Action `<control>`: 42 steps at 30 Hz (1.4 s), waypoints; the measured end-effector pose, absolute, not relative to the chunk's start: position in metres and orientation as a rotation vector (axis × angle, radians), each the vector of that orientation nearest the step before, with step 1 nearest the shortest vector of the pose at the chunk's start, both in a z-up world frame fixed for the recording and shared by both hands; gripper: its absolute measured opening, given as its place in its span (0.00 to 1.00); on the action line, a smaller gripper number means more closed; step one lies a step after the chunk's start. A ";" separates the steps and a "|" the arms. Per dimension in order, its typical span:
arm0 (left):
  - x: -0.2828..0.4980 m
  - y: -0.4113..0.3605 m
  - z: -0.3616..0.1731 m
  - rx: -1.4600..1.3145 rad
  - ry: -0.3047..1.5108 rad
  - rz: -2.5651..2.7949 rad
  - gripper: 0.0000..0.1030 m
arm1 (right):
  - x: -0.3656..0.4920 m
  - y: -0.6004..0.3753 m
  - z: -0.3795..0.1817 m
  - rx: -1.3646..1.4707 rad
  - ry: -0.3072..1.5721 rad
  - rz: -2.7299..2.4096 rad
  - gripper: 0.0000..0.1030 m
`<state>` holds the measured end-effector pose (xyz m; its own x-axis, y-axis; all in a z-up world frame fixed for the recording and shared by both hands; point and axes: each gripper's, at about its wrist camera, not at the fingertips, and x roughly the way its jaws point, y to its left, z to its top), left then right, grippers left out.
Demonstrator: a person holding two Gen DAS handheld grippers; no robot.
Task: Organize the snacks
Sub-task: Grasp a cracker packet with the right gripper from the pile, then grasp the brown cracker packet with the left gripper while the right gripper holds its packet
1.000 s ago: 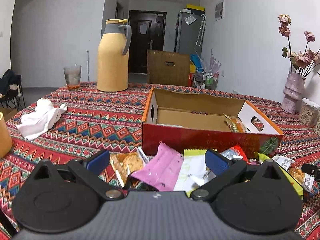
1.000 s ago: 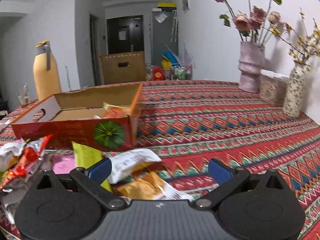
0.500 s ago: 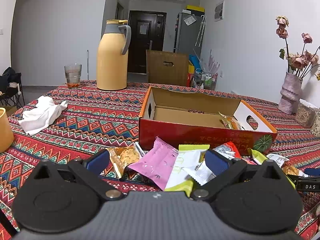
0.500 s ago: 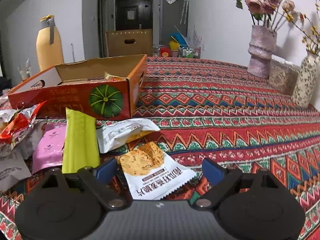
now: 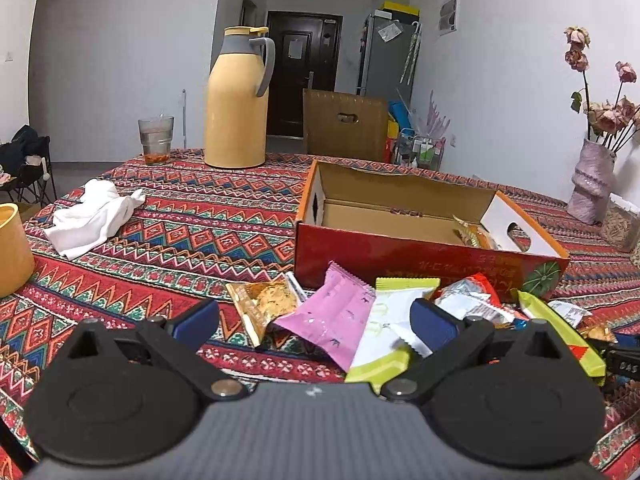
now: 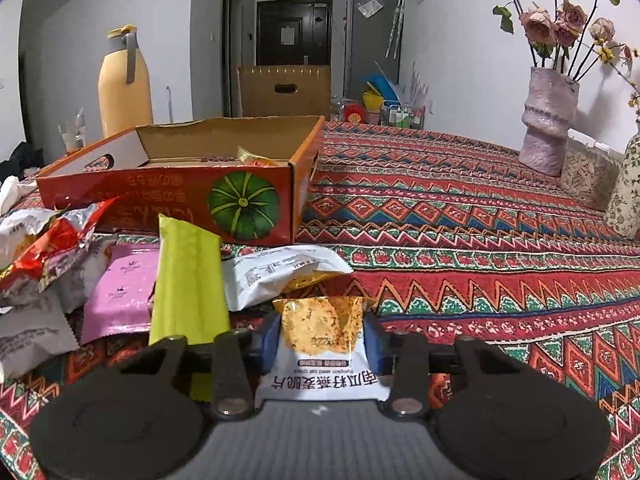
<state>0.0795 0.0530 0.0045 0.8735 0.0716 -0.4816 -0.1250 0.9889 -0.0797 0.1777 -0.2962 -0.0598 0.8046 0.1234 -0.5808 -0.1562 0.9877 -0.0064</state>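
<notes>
While the left tongs (image 5: 314, 322) hang spread over the snack pile, the right tongs (image 6: 322, 338) have just been closing — now pinching a crisp pack (image 6: 323, 344) on the worktop (image 6: 460, 208), box (image 6: 176, 196) at 11 o'clock.

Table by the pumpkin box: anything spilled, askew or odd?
Yes. Snack packets lie in a loose overlapping heap on the tablecloth in front of the pumpkin box, which holds only one orange packet. A crumpled white cloth lies off to the left. Nothing looks spilled or torn.
</notes>
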 end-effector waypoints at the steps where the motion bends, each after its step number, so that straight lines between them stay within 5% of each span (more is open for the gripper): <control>1: 0.081 0.054 0.004 -0.103 0.500 0.109 1.00 | 0.177 -0.297 -0.059 -0.047 0.609 0.144 0.38; 14: 0.141 0.091 0.005 0.031 0.567 0.239 1.00 | 0.174 -0.308 -0.059 0.018 0.581 0.093 0.38; 27: 0.184 0.111 -0.019 -0.143 0.726 0.273 0.96 | 0.173 -0.318 -0.060 0.087 0.564 0.032 0.38; 39: 0.184 0.105 -0.028 -0.185 0.762 0.132 0.49 | 0.173 -0.318 -0.061 0.096 0.566 0.020 0.39; 42: 0.182 0.105 -0.028 -0.188 0.758 0.116 0.44 | 0.173 -0.319 -0.061 0.098 0.567 0.015 0.39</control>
<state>0.1822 0.1049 -0.0277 0.7210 0.0371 -0.6919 -0.1723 0.9768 -0.1272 0.1732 -0.3189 -0.0614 0.8435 0.0415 -0.5355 0.0124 0.9952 0.0967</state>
